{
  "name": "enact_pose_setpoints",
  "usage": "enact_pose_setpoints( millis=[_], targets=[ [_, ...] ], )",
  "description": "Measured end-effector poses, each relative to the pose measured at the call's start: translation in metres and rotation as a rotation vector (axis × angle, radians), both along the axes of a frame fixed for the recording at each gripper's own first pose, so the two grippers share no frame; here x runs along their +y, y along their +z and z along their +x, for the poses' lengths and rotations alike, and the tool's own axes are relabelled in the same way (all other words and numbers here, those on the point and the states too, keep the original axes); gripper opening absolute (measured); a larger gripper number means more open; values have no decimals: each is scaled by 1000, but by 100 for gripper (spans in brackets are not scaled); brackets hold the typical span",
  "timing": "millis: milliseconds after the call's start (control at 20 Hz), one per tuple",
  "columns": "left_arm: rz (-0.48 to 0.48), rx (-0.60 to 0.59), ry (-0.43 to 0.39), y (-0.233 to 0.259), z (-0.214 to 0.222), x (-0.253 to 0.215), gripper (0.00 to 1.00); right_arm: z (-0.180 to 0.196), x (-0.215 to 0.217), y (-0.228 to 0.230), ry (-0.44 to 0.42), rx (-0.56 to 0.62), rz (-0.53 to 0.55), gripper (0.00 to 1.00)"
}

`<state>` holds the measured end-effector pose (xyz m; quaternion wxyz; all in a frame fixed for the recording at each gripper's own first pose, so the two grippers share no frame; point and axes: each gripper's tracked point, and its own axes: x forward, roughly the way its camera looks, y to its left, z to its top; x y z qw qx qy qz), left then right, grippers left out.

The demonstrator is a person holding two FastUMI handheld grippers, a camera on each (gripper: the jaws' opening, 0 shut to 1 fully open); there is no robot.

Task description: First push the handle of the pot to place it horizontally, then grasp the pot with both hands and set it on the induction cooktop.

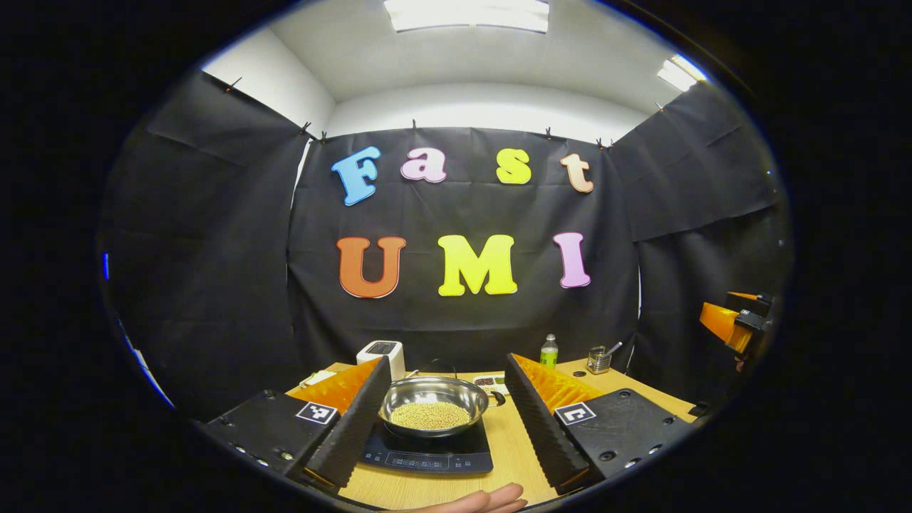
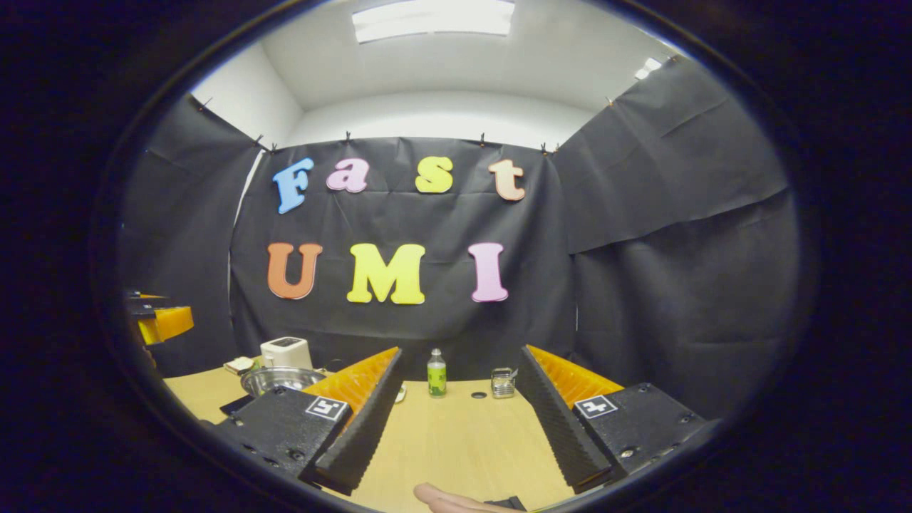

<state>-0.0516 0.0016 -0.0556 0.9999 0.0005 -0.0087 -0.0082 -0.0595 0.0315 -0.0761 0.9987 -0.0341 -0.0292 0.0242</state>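
A steel pot [image 1: 433, 406] holding yellowish beans sits on the black induction cooktop [image 1: 427, 456] on the wooden table. A thin dark handle [image 1: 438, 365] arcs behind its rim, and a short black grip [image 1: 499, 397] sticks out on its right. My left gripper [image 1: 447, 360] is open, drawn back from the pot, with its fingers framing it on either side without touching. My right gripper [image 2: 462, 350] is open over bare table, with the pot [image 2: 281, 379] off to its left behind the left finger. Each gripper also appears at the edge of the other's view, the right gripper [image 1: 737, 324] and the left gripper [image 2: 160, 317].
A white toaster [image 1: 381, 354] stands behind the cooktop. A green bottle [image 2: 436, 374] and a small metal holder [image 2: 503, 382] stand at the back of the table [image 2: 442, 442]. A small dish [image 1: 488, 382] lies behind the pot. A hand [image 1: 484, 499] shows at the bottom edge.
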Motion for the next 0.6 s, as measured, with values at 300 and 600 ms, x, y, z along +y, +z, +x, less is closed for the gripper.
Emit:
enact_pose_setpoints(
  millis=[300, 600],
  targets=[
    [17, -38, 32, 11, -1, 3, 95, 0, -6, 4, -8, -18, 17, 96],
    [36, -40, 41, 8, 0, -2, 95, 2, -8, -5, 2, -6, 45, 96]
  ],
)
